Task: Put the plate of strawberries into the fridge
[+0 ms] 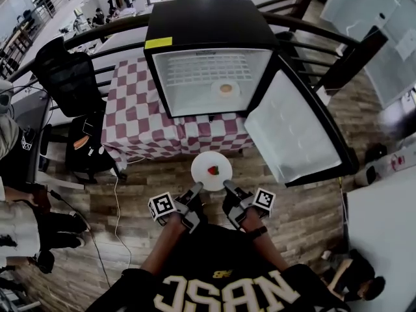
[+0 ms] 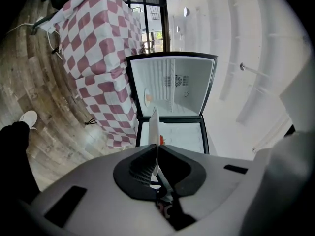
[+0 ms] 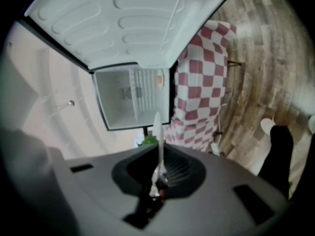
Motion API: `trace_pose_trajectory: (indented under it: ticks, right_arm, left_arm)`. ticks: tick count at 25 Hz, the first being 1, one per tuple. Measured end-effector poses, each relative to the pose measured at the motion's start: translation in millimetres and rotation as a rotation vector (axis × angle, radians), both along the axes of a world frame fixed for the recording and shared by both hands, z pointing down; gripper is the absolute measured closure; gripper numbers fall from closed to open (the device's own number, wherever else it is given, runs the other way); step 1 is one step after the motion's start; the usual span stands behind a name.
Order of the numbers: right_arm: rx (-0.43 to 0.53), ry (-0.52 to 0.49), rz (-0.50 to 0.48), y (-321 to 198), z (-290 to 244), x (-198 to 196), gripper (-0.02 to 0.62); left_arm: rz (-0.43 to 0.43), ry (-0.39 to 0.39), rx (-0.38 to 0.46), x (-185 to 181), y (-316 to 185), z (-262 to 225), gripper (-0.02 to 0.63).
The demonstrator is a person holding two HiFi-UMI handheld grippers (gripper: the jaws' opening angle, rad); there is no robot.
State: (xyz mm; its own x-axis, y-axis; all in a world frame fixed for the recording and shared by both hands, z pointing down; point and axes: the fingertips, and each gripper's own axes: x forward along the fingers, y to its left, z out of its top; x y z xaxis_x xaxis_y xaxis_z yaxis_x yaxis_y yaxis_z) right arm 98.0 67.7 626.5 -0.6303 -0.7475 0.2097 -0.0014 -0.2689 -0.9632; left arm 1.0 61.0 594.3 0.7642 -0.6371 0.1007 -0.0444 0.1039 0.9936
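Plate (image 1: pixel 203 164) rim is clamped by left hand-held gripper (image 1: pixel 197 188) and right hand-held gripper (image 1: pixel 228 184); to be kept level into fridge (image 1: pixel 195 25).

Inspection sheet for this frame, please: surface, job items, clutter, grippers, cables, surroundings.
Surface: checkered tablecloth under the open fridge; wooden floor below.
Job's things: plate with one strawberry, held in front of the fridge.
Clutter: small dish inside the fridge.
Grippers: left gripper and right gripper each shut on the plate's rim.
Cables: cable on the floor, left.
Surroundings: black chair; a person at left.
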Motion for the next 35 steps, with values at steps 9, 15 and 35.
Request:
trace_pose_trajectory:
  ticks: [9,15,35]
  right_arm:
    - [0.056,0.033,-0.029,-67,-7,-51,0.566]
    - [0.137,0.058,-0.033,-93,-5,-71,0.566]
    - [0.082,0.159,-0.052,-185,37,-56,0.566]
  left_arm:
    - [-0.024,0.049,-0.030,-51,-61,5,0.581]
    - [0.006,0.023,-0.005,-71,-91,8,0.581]
    - [-0.059,-0.009,-0.066,-55,-185,58,0.581]
